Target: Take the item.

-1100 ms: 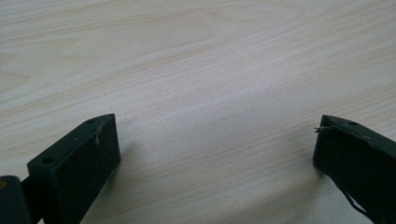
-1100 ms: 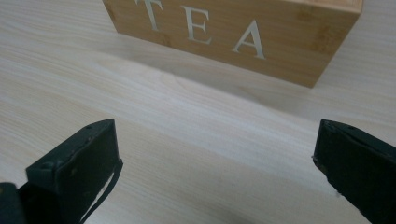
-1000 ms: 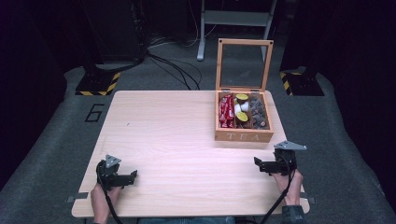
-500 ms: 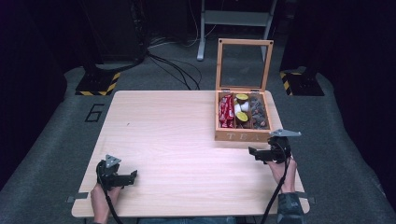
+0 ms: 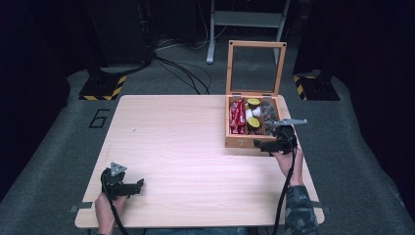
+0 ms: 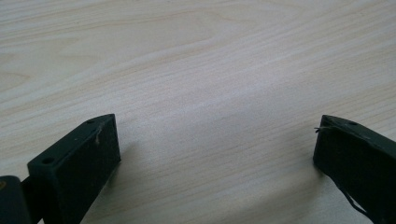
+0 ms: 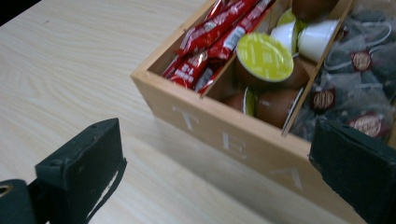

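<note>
While empty, right hand-held gripper (image 5: 264,145) (jaws apart) beside tea box (image 5: 240,143).

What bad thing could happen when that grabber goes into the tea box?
The right gripper hangs open by the wooden tea box front wall; it might bump the wall and push the box. The brown capsules are piled loosely, so one could roll. The raised lid might drop shut if knocked.

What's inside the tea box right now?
Tea box: red sachets in one compartment, capsules in the middle, tea bags in the third. Whatever lies beneath those top layers is covered.
</note>
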